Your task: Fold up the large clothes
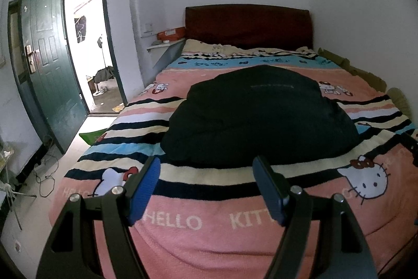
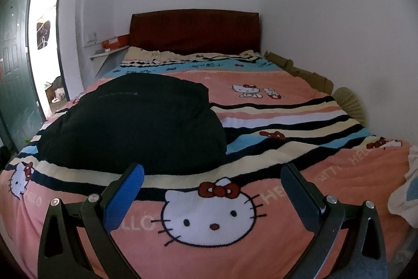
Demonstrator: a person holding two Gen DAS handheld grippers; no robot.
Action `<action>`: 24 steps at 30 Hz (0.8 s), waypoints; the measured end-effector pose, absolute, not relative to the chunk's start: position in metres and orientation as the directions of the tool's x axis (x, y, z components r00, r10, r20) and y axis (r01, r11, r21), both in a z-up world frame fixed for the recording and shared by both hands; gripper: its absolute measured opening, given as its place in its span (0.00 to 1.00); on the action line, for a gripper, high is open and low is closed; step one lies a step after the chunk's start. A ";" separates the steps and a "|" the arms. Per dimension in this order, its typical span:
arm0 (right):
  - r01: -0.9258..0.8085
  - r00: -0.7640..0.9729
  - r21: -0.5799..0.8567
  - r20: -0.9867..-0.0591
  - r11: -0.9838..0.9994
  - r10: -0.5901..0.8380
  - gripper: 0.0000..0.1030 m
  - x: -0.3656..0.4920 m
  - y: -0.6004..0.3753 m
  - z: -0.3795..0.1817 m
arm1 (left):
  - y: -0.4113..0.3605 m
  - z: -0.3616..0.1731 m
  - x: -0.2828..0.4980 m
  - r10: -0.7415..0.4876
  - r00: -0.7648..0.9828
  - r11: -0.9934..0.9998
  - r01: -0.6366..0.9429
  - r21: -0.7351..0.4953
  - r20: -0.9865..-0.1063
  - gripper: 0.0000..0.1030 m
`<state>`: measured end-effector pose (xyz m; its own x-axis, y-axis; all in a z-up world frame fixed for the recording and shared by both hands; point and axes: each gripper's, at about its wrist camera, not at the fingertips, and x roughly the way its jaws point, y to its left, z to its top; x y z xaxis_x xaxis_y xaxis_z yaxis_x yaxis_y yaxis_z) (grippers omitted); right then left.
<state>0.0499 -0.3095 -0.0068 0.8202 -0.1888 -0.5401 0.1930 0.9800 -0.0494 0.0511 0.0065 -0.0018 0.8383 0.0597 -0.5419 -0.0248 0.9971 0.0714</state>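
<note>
A large black garment (image 1: 258,117) lies in a folded, puffy heap on the bed's pink Hello Kitty blanket (image 1: 198,234). In the right wrist view the black garment (image 2: 135,122) sits to the left on the blanket (image 2: 326,85). My left gripper (image 1: 207,169) is open and empty, hovering just short of the garment's near edge. My right gripper (image 2: 213,174) is open and empty, over the blanket, with its left finger in front of the garment's near right corner. Neither gripper touches the garment.
A dark red headboard (image 1: 248,25) stands against the far wall. A green door (image 1: 49,54) stands open at left, with cables on the floor (image 1: 45,174). Cardboard (image 2: 300,69) and a fan-shaped object (image 2: 350,102) line the bed's right side. A light cloth (image 2: 405,195) lies at far right.
</note>
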 end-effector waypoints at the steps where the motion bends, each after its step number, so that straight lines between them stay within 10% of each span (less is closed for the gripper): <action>1: 0.193 0.820 -0.050 -0.541 0.980 -0.189 0.99 0.050 -0.309 -0.007 | 0.007 -0.002 0.051 0.059 0.839 0.997 -0.024 0.071 -0.542 0.70; 24: 0.183 0.817 -0.048 -0.548 0.982 -0.179 0.99 0.050 -0.309 -0.010 | 0.004 -0.003 0.050 0.056 0.839 0.997 -0.014 0.082 -0.541 0.70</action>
<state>0.0496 -0.3088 -0.0103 0.8168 -0.1794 -0.5484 0.1831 0.9819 -0.0485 0.0504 0.0041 -0.0026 0.8393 0.0564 -0.5407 -0.0141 0.9965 0.0820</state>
